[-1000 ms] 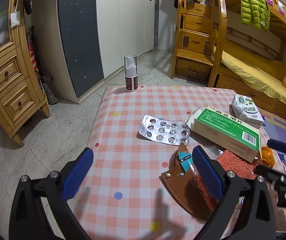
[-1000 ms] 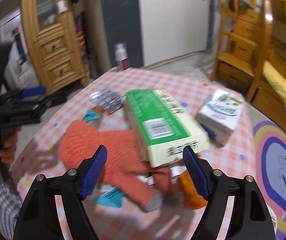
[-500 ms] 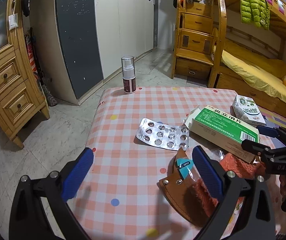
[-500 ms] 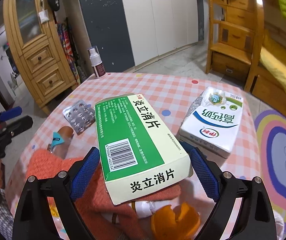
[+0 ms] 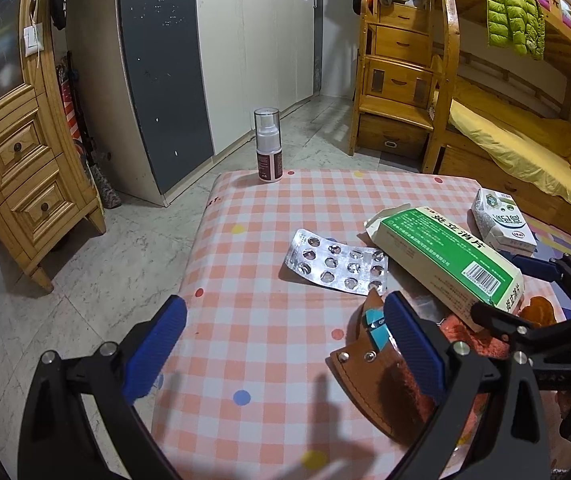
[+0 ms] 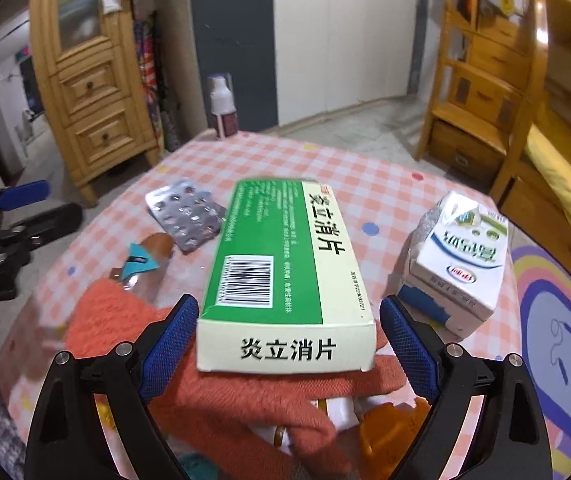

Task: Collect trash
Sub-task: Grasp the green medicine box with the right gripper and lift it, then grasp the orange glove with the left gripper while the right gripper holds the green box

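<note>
A green and white medicine box lies on an orange cloth on the checked table; it also shows in the left wrist view. My right gripper is open, its jaws on either side of the box's near end, apart from it. It shows from the side in the left wrist view. A silver blister pack lies left of the box. A white milk carton stands to the right. My left gripper is open and empty above the table's near left part.
A spray bottle stands at the table's far edge. A brown leather piece with a teal tag lies by the cloth. Orange peel lies under the cloth's edge. Wardrobes, a wooden cabinet and a bunk bed surround the table.
My right gripper has moved forward and lined up with the medicine box, so the box end now sits between its open jaws. My left gripper has stayed nearly still.
</note>
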Motion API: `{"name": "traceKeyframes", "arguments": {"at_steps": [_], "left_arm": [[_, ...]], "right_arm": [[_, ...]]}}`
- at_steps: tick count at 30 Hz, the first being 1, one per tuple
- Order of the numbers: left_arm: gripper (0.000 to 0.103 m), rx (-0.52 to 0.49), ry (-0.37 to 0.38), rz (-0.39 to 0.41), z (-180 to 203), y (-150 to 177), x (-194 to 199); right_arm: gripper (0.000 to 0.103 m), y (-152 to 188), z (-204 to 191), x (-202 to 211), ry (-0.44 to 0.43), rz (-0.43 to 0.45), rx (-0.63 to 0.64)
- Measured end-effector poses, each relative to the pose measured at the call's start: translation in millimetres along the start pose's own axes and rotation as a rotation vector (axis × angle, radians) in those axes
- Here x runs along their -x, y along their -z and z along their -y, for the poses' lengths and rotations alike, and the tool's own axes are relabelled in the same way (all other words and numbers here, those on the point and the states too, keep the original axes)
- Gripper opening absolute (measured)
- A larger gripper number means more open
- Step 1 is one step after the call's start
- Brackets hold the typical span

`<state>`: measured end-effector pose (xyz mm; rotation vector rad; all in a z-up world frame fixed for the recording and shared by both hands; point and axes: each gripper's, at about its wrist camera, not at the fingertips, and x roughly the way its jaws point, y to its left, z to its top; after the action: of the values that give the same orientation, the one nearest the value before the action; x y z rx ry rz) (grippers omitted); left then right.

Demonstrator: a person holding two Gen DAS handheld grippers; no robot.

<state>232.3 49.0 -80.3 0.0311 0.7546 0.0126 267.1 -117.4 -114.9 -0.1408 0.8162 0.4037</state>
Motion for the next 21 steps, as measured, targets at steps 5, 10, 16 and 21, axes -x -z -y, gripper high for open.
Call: {"name": "traceKeyframes", "arguments": {"at_steps": [5, 10, 16, 21], "left_arm": [[0.096, -0.001, -0.001, 0.008, -3.8, -0.2, 0.8], [0.096, -0.008, 0.012, 0.030, -8.4, 1.8, 7.7], [0.096, -0.070, 0.073, 0.072, 3.2, 13.1, 24.4], [0.096, -0.185, 0.183, 0.120, 34.5, 25.2, 42.1]], "right_arm": [[0.080, -3.3, -5.0, 0.0, 0.019, -0.002, 0.007], [0.079, -2.2, -6.4, 44.6, 0.049, 0.113, -0.004], [0.079, 19.4, 1.3, 106.9, 0.187, 0.240, -0.102], [0.080, 44.6, 14.0, 140.0, 0.253, 0.306, -0.213]]}}
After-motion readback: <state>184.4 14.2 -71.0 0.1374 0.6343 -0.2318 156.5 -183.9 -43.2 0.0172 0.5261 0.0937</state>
